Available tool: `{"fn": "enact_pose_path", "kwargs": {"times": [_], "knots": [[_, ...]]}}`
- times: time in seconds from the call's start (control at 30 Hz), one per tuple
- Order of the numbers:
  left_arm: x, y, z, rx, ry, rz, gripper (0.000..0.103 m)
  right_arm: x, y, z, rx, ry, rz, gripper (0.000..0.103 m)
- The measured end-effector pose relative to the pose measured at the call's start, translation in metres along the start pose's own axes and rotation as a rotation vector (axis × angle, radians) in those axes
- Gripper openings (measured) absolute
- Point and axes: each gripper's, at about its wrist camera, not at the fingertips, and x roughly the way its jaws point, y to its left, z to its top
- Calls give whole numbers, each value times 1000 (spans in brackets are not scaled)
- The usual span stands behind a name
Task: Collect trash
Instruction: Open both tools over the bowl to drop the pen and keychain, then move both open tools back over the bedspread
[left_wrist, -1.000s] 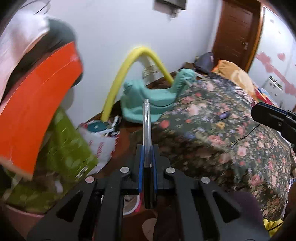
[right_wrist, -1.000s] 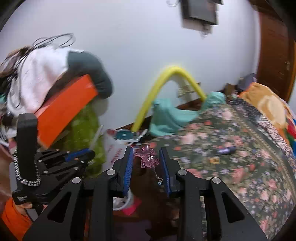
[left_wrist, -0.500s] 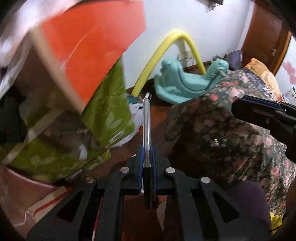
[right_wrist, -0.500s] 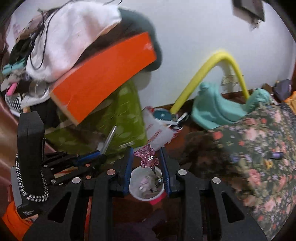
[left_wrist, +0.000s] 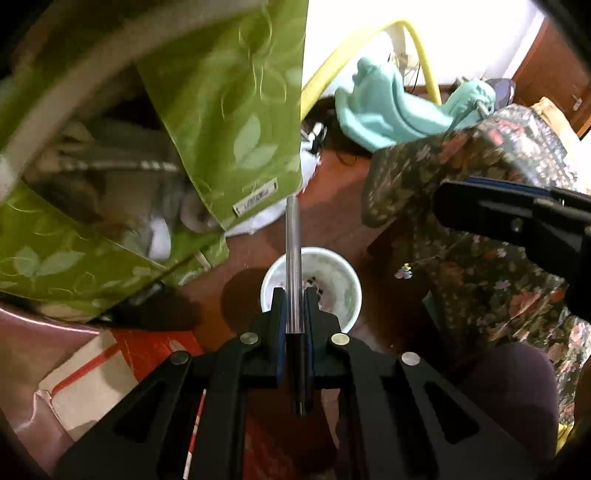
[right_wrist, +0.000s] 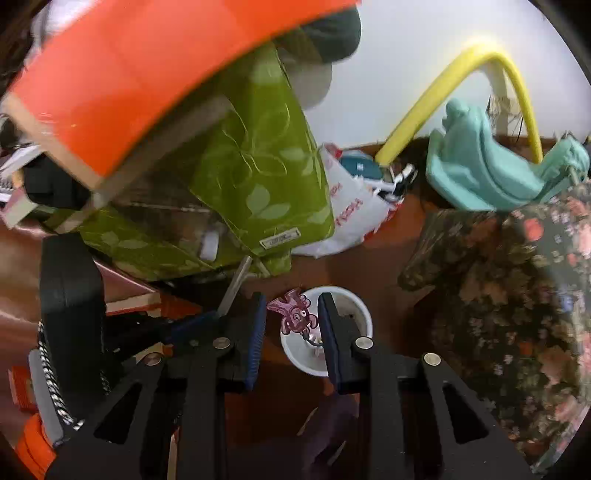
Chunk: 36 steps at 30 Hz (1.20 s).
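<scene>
Two bits in hand, none binned: left gripper (left_wrist: 294, 314) clamps a pen (left_wrist: 294, 258), right gripper (right_wrist: 291, 325) pinches a purple charm (right_wrist: 295, 317), both above the white cup (left_wrist: 343, 280) on the floor.

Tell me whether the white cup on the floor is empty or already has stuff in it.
Not empty. The white cup stands upright, and both wrist views show small scraps at its bottom. What they are is too blurred to tell.
</scene>
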Motion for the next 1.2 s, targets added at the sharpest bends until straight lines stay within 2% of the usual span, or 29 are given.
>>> {"fn": "enact_pose_path", "kwargs": {"times": [0.13, 0.27, 0.37, 0.53, 0.87, 1.2], "knots": [[26, -1, 4, 1, 47, -4, 7, 20, -7, 5, 16, 38, 7, 26], [39, -1, 13, -24, 62, -18, 8, 31, -15, 10, 27, 74, 35, 28], [46, 0, 17, -43, 78, -13, 21, 37, -22, 14, 45, 105, 40, 37], [44, -3, 16, -34, 81, -2, 22, 33, -28, 11, 61, 104, 26, 37], [4, -17, 16, -3, 23, 2, 22, -11, -32, 0, 71, 38, -4, 37], [-45, -59, 16, 55, -62, -27, 22, -80, -44, -17, 72, -80, -69, 37]]}}
